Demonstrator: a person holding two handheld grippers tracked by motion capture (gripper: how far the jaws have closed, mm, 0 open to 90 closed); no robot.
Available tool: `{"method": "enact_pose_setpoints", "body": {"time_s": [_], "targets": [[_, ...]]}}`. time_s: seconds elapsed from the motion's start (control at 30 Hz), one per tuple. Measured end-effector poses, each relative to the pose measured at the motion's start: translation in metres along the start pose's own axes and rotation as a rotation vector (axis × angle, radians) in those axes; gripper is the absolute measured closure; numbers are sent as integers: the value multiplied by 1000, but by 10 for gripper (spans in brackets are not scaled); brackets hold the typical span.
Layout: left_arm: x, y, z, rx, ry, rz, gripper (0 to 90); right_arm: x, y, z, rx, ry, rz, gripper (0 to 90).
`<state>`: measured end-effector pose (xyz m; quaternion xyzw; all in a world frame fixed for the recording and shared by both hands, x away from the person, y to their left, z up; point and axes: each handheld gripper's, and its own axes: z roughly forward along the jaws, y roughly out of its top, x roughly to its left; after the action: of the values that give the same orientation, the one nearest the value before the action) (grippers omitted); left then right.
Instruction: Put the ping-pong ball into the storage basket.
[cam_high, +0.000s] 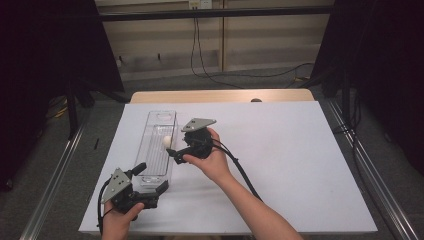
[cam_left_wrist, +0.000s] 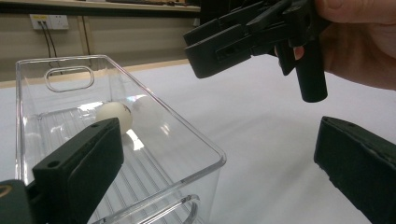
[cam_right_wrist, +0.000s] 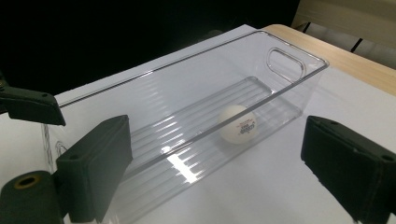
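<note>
A clear plastic bin (cam_high: 159, 131) lies lengthwise on the white sheet (cam_high: 280, 150), with a white ball (cam_high: 166, 142) resting on its ribbed floor. My right gripper (cam_high: 172, 152) hovers at the bin's right wall, just beside the ball, with its jaws wide open and nothing between them. In the right gripper view the ball (cam_right_wrist: 238, 123) sits inside the bin (cam_right_wrist: 196, 93) ahead of the right gripper (cam_right_wrist: 219, 163). My left gripper (cam_high: 150, 179) stands open at the bin's near end. In the left gripper view the left gripper (cam_left_wrist: 224, 158) has the bin's near corner (cam_left_wrist: 205, 158) between its jaws, untouched, with the ball (cam_left_wrist: 114, 114) beyond.
The sheet covers a wooden table whose far edge (cam_high: 220, 95) shows bare. Metal rails (cam_high: 55, 175) run along both sides on the floor. Cables (cam_high: 215, 75) trail across the floor behind, and dark curtains (cam_high: 45, 60) hang left and right.
</note>
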<state>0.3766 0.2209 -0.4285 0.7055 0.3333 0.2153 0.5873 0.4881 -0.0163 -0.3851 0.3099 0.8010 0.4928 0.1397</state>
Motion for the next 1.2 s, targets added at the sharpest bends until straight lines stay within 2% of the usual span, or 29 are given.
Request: {"method": "enact_pose_setpoints", "body": {"time_s": [0.23,0.37,0.83,1.2], "targets": [[1,-1,-1,7,1,7,16,-3,-4,-11,-7,9,-10,80],[0,-1,-1,2,-3,4,16,-5,-9,-15,-13,12,0,73],[0,0,0,3,3,5,16,-18,-22,-34,-40,-8,7,58],[0,0,0,5,5,7,16,-23,-29,-47,-58,-15,2,50]]}}
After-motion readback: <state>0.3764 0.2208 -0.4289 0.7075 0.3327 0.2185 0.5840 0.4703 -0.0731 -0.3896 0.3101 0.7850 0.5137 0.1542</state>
